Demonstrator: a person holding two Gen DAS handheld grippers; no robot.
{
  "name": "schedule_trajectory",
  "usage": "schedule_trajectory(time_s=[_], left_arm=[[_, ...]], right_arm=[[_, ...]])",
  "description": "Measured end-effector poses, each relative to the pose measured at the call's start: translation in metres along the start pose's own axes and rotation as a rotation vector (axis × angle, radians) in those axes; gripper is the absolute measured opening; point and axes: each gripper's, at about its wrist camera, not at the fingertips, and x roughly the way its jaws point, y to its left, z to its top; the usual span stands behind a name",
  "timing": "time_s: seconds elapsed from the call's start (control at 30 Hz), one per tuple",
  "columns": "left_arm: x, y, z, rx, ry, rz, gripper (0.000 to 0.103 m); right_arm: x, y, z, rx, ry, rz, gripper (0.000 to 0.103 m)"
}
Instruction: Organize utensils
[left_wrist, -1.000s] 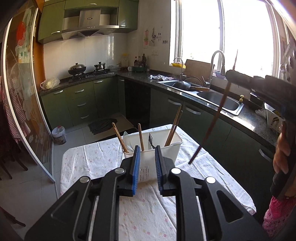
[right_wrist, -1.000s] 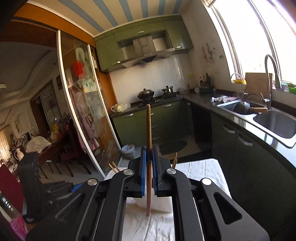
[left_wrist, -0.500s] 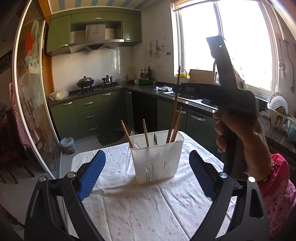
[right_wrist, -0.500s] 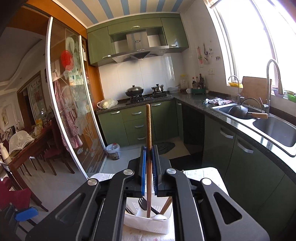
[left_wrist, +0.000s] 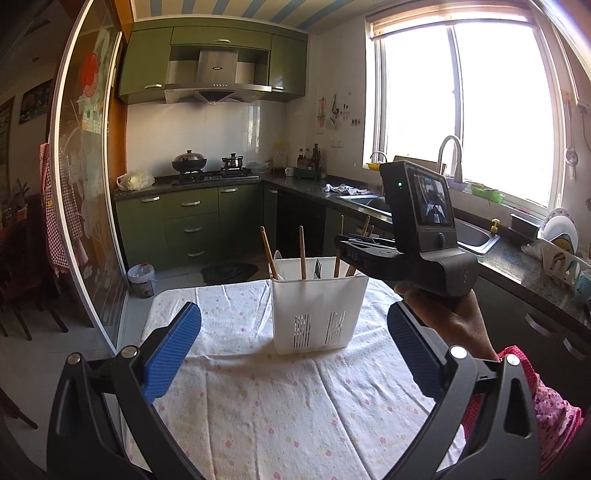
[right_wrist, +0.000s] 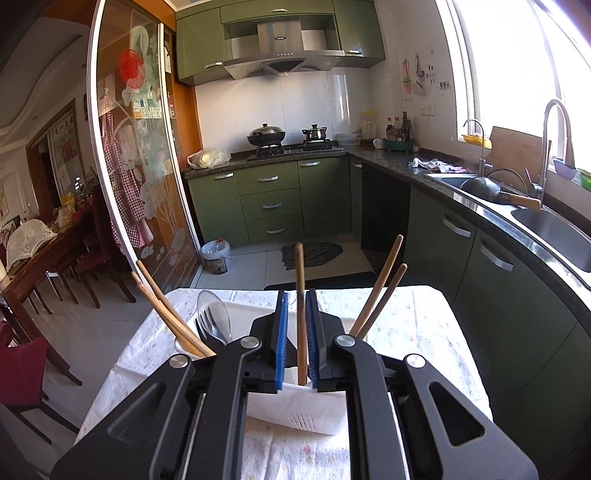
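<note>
A white slotted utensil caddy (left_wrist: 319, 314) stands on the flower-print tablecloth (left_wrist: 295, 406). It holds several wooden chopsticks, a black fork (right_wrist: 207, 328) and a clear spoon (right_wrist: 212, 306). My left gripper (left_wrist: 291, 314) is wide open and empty, hanging in front of the caddy. My right gripper (right_wrist: 296, 295) hovers right over the caddy (right_wrist: 295, 410), held by a hand (left_wrist: 443, 321). A brown chopstick (right_wrist: 301, 280) stands upright between its blue pads with its lower end inside the caddy. The jaws are opening, and a gap shows on each side of the stick.
A green counter with a steel sink (left_wrist: 476, 236) and tap runs along the right, and a dish rack (left_wrist: 561, 254) sits near the window. A glass sliding door (left_wrist: 85, 184) curves past on the left. A small bin (left_wrist: 140, 275) stands on the floor beyond the table.
My left gripper went from shut to wide open and drew back from the caddy. My right gripper came down over the caddy with the chopstick, and its pads have loosened off the stick.
</note>
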Motion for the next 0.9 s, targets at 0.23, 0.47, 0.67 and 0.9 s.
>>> schedule_trajectory(time_s=[0.23, 0.47, 0.67, 0.9], left_arm=[[-0.009, 0.006, -0.003, -0.018, 0.004, -0.008, 0.096], [-0.023, 0.009, -0.017, -0.017, -0.001, -0.013, 0.096], [-0.037, 0.02, -0.043, -0.013, -0.003, 0.023, 0.096], [-0.059, 0.028, -0.058, -0.009, -0.001, 0.028, 0.096]], right_arm=[[-0.048, 0.01, -0.019, -0.037, -0.078, -0.014, 0.026], [-0.106, 0.004, -0.06, -0.038, -0.102, -0.033, 0.054], [-0.166, -0.016, -0.113, -0.015, -0.116, -0.053, 0.089], [-0.244, -0.028, -0.143, -0.02, -0.164, -0.085, 0.098]])
